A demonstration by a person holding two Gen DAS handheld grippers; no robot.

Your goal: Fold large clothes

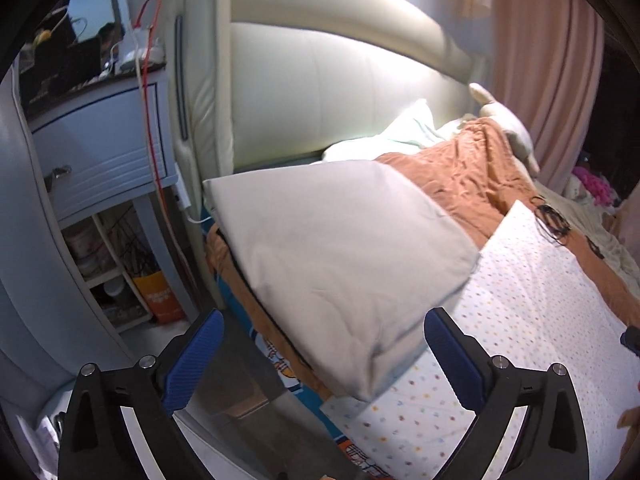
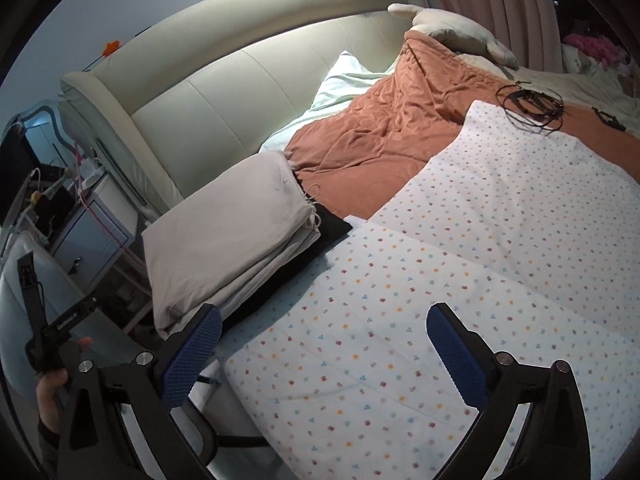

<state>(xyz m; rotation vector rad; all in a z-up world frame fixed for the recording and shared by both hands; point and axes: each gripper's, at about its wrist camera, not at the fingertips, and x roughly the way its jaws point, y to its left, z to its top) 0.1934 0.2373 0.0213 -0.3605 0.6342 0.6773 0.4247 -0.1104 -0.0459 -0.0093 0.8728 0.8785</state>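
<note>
On the bed, a folded grey garment (image 1: 340,256) lies on a rust-orange blanket (image 1: 472,176) near the left edge, just in front of the cream padded headboard (image 1: 320,80). To its right a white dotted cloth (image 1: 520,300) is spread flat across the near part of the bed, its long axis running from the near left toward the far right; the grey garment's near corner overlaps its left edge. A tangle of black cables (image 2: 532,104) sits on the dotted cloth's far corner, and a pale stuffed toy (image 2: 460,32) rests on the blanket by the headboard, with pink curtains (image 1: 552,60) behind.

The left gripper (image 1: 324,356) hangs above the bed's left edge with its blue pads wide apart and nothing between them. The right gripper (image 2: 324,356) hovers over the near end of the dotted cloth, likewise spread and holding nothing.

Only the left wrist view shows the blue nightstand (image 1: 100,148) closely, with a red cable (image 1: 150,92) hanging down its front and cluttered shelves below. Only the right wrist view shows that the grey garment is a stack of several folded layers (image 2: 224,248) with drawstrings at its right end, lying on a black piece (image 2: 332,228). That view also catches the left gripper's black body (image 2: 52,328), held by a hand (image 2: 50,392) at the far left.
</note>
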